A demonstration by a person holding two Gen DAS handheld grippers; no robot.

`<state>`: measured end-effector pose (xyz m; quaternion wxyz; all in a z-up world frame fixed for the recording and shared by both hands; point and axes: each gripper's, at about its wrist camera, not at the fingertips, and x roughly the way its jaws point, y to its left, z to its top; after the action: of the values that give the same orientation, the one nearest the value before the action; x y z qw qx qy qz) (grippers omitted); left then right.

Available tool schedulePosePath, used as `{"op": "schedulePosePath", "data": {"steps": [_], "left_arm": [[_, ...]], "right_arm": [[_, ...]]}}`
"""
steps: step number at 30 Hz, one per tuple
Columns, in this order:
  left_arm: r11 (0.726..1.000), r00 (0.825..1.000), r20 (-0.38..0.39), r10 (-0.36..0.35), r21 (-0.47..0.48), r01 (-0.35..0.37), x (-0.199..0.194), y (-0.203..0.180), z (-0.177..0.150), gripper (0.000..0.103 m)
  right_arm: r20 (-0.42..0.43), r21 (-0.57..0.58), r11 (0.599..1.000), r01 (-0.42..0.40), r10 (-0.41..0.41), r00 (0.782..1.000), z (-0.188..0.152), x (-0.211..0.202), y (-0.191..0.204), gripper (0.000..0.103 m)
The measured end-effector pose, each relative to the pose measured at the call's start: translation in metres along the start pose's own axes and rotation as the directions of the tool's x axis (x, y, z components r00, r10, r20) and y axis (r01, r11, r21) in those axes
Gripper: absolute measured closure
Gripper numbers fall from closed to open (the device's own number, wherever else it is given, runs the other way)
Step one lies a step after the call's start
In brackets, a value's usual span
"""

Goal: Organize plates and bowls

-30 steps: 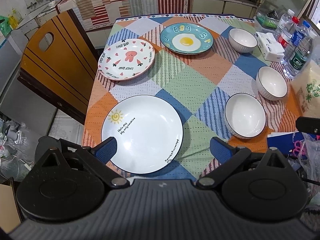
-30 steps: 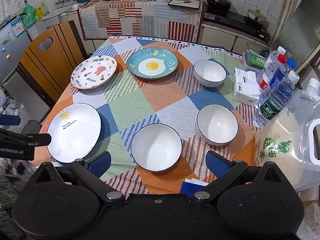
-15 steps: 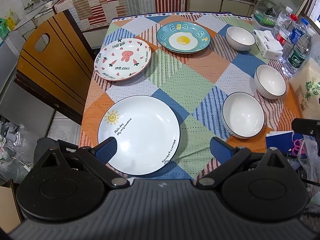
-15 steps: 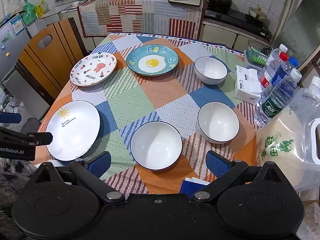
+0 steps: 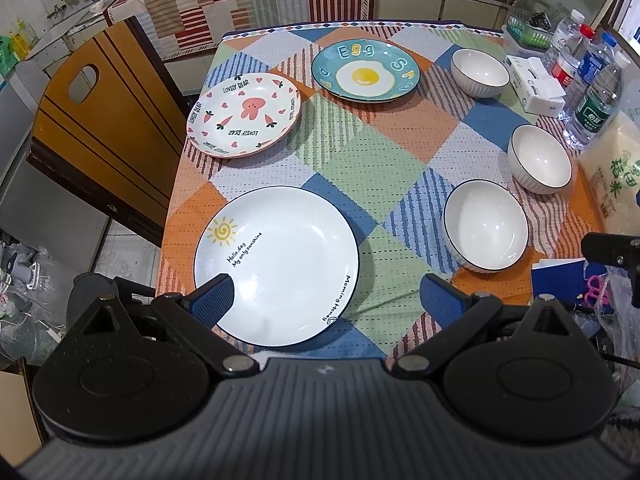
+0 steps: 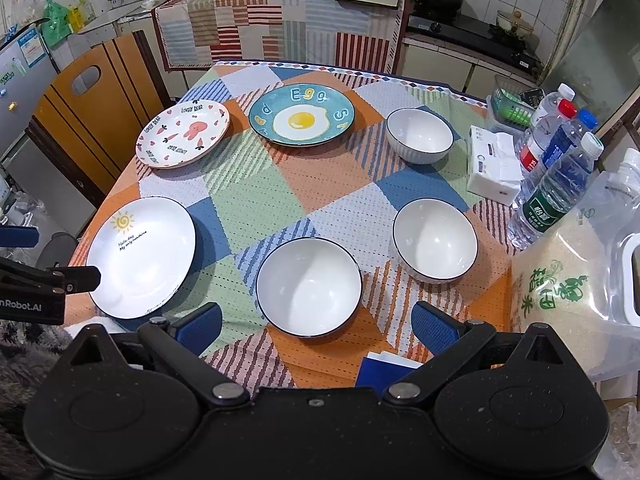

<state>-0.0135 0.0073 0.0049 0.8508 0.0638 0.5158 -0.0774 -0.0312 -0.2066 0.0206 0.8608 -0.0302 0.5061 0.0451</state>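
Note:
Three plates lie on the checked tablecloth: a white sun plate [image 5: 280,264] nearest, a pink rabbit plate [image 5: 244,114] at the left, a teal egg plate [image 5: 366,70] at the back. Three white bowls stand on the right: near [image 6: 308,286], middle [image 6: 436,240], far [image 6: 419,134]. My left gripper [image 5: 324,300] hovers open above the near edge of the sun plate, holding nothing. My right gripper [image 6: 316,324] hangs open just short of the near bowl, empty too.
A wooden chair [image 5: 92,120] stands at the table's left side. Water bottles [image 6: 560,176], a tissue pack [image 6: 494,168] and a bag of rice [image 6: 572,292] crowd the right edge. A blue booklet [image 6: 384,370] lies at the front edge.
Both grippers have drifted slightly, so the table shifts a little in each view. No dish has moved and both pairs of fingers stay spread.

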Motion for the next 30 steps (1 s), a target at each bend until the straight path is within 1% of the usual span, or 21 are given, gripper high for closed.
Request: {"op": "schedulePosePath", "data": {"steps": [13,15,17,19,21,23,25,26,28,30], "left_arm": [[1.0,1.0,0.006,-0.001,0.013,0.001,0.0,0.003,0.0,0.002],[1.0,1.0,0.023,0.007,0.021,-0.008,0.002,0.006,0.001,0.002],[1.0,1.0,0.023,0.014,0.007,-0.015,0.008,0.014,0.001,0.002],[1.0,1.0,0.024,-0.002,-0.021,0.003,0.016,0.026,0.002,0.002],[0.998,0.999,0.038,-0.015,-0.056,0.017,0.024,0.04,0.002,0.002],[0.997,0.998,0.057,-0.008,-0.076,0.012,0.032,0.055,0.002,0.002],[0.997,0.999,0.045,-0.019,-0.07,0.022,0.042,0.066,0.004,0.002],[0.997,0.999,0.037,-0.03,-0.065,0.032,0.048,0.072,0.005,0.002],[0.998,1.0,0.019,-0.012,-0.064,0.013,0.06,0.081,0.009,0.002],[0.999,1.0,0.013,-0.015,-0.051,0.016,0.071,0.09,0.012,0.002]], "right_arm": [[0.002,-0.007,1.0,0.002,-0.002,1.0,-0.001,0.003,0.0,0.001],[0.042,-0.026,1.0,0.002,0.0,0.999,-0.001,0.002,0.002,0.001],[0.107,-0.051,0.998,-0.027,0.033,0.994,-0.001,0.001,0.003,0.001],[0.181,-0.084,0.994,-0.075,0.089,0.979,0.0,0.003,0.001,0.001],[0.253,-0.131,0.984,-0.123,0.153,0.955,0.002,0.009,-0.001,0.001],[0.334,-0.163,0.973,-0.163,0.21,0.919,0.002,0.016,-0.005,0.001],[0.379,-0.183,0.96,-0.214,0.269,0.885,0.004,0.023,-0.007,0.001],[0.388,-0.188,0.952,-0.243,0.299,0.872,0.007,0.028,-0.007,0.001],[0.364,-0.181,0.939,-0.292,0.34,0.867,0.014,0.04,-0.004,0.001],[0.33,-0.202,0.915,-0.35,0.4,0.855,0.019,0.053,0.003,0.001]]}}
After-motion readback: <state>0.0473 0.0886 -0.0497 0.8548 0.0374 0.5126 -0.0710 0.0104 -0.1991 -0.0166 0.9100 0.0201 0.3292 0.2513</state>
